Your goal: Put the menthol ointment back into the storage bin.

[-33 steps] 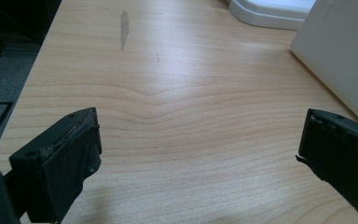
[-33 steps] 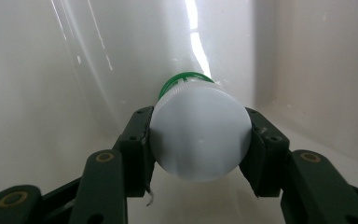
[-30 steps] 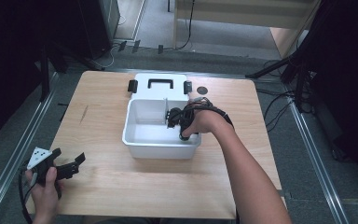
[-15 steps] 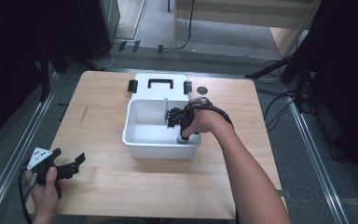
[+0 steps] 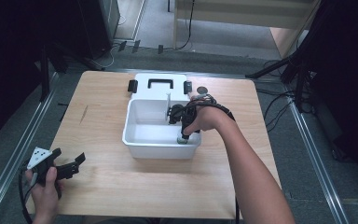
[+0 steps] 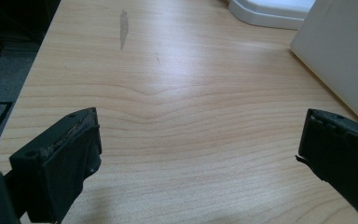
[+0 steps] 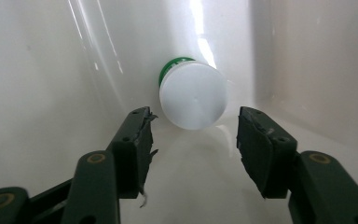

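High view: wooden bench is carrying a white tub mid-bench, with its white lid lying flat just behind it, black handle and clips showing. A small dark round thing is sitting on the bench just right of the lid; too small to tell what it is. The right hand is reaching into the tub's front right corner, right claw pointing down at a small green-and-white thing on the tub floor. Can't tell the jaw gap from up here. The left hand is holding the left claw low over the front left corner of the bench, well apart from the tub, grey plate on top.

Left claw view: the left claw is spread wide, nothing between the jaws, just bare wood grain under them. A dark smudge is marking the bench farther off. The tub wall is cutting in at the right, and a lid corner is showing at the top.

Right claw view: this is settling what the high view can't. The right claw is spread, jaws flanking but not touching a small bottle with a white cap and a green band behind it. The bottle is lying on its side on the tub floor, cap end facing the camera, close against the tub wall. Glare is streaking the white plastic above it.
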Demonstrator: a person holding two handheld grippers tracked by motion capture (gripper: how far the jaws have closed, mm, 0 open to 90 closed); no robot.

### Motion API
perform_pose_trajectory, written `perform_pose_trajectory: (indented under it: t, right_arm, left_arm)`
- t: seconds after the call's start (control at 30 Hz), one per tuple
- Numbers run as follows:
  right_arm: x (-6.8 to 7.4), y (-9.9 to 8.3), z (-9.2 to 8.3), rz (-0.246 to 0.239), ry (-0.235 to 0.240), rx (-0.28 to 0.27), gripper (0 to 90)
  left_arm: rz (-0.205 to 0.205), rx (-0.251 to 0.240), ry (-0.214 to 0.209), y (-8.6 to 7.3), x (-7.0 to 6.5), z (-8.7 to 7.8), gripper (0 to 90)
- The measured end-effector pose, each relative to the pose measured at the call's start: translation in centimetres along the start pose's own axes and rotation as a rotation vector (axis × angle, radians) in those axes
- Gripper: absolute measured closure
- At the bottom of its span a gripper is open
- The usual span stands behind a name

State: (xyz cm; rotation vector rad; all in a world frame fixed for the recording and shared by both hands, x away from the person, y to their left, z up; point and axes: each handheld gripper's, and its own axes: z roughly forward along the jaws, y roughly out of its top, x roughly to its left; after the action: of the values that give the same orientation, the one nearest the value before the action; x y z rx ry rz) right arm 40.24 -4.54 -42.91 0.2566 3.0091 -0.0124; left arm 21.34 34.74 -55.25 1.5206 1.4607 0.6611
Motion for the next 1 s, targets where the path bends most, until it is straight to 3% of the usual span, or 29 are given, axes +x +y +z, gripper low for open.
perform_pose_trajectory:
  t: [0.3, 0.43, 0.7, 0.83, 1.0]
  right_arm:
    - [-0.1, -0.9, -3.2, 0.040, 0.018, -0.051, 34.4]
    - [-0.4, -1.7, -4.6, 0.056, 0.052, -0.117, 28.9]
    - [-0.7, -3.9, -7.2, 0.133, 0.026, -0.162, 17.8]
    - [-0.8, -4.9, -7.8, 0.147, 0.021, -0.182, 17.1]
    - [-1.1, -6.6, -7.8, 0.178, 0.009, -0.169, 15.9]
  left_arm:
    - [0.002, 0.005, 0.001, 0.0, 0.0, 0.0, 0.0]
    - [0.000, 0.002, 0.000, 0.0, 0.0, 0.0, 0.0]
    - [0.002, 0.005, 0.001, 0.0, 0.0, 0.0, 0.0]
    - [0.002, 0.005, 0.001, 0.0, 0.0, 0.0, 0.0]
    - [0.002, 0.005, 0.001, 0.0, 0.0, 0.0, 0.0]
